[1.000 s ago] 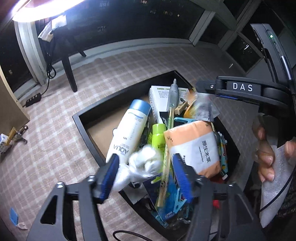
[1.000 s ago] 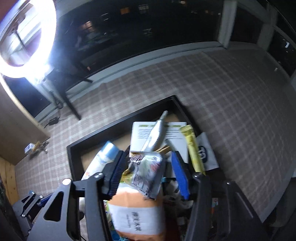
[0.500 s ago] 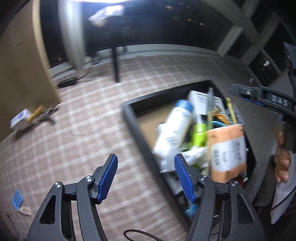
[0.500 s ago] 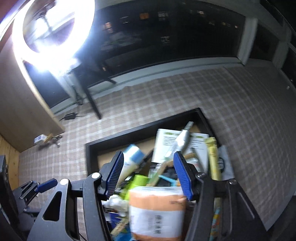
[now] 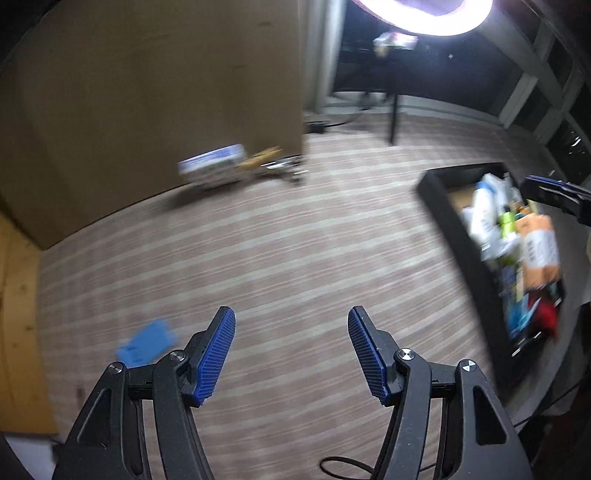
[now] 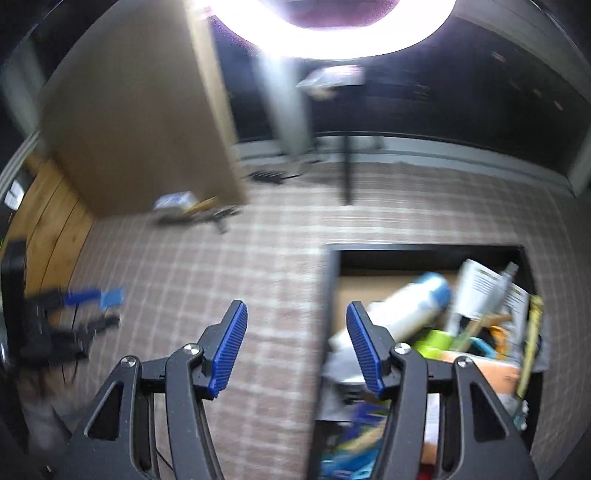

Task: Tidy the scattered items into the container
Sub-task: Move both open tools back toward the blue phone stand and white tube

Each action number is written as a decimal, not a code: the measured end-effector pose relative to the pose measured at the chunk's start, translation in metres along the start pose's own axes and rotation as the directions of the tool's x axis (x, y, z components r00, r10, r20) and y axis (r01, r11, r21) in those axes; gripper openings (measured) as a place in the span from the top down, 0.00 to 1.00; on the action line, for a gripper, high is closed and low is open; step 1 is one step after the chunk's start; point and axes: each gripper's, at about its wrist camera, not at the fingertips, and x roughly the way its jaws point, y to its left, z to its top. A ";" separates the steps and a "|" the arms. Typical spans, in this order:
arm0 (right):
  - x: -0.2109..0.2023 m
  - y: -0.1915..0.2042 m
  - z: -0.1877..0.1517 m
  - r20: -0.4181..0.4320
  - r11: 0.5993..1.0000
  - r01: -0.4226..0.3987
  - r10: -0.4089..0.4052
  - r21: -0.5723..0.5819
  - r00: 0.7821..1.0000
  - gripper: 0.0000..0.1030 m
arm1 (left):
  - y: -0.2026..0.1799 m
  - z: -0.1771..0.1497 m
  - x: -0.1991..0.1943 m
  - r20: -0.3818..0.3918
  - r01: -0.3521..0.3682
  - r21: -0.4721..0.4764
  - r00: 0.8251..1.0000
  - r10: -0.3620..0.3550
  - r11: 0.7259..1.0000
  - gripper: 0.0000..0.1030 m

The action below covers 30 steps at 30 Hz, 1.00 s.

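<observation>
Both claws — left (image 5: 291, 354) and right (image 6: 297, 347) — have swung off the full tray (image 6: 328, 295), spread and empty; blue scrap (image 5: 147, 341) remains.

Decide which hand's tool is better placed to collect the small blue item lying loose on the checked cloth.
Left. The left tool is open, empty, with the blue item just beside it; the right tool sits by the black container, farther from it.

Glaring ring light (image 6: 332, 33); brown board (image 5: 155, 96); plaid floor covering (image 5: 295, 240)
</observation>
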 end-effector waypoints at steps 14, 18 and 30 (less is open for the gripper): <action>0.074 0.241 -0.046 -0.144 0.815 -0.236 0.188 -0.529 0.972 0.55 | 0.131 -0.027 0.041 -0.116 0.015 0.183 0.993 0.006 0.983 0.42; 0.101 0.291 -0.051 -0.207 0.729 -0.279 0.190 -0.625 0.960 0.55 | 0.130 -0.027 0.066 -0.152 0.066 0.289 0.988 -0.023 0.955 0.42; 0.169 0.316 -0.044 -0.324 0.690 -0.383 0.222 -0.614 0.920 0.55 | 0.128 -0.019 0.110 -0.218 0.170 0.382 0.972 -0.090 0.908 0.42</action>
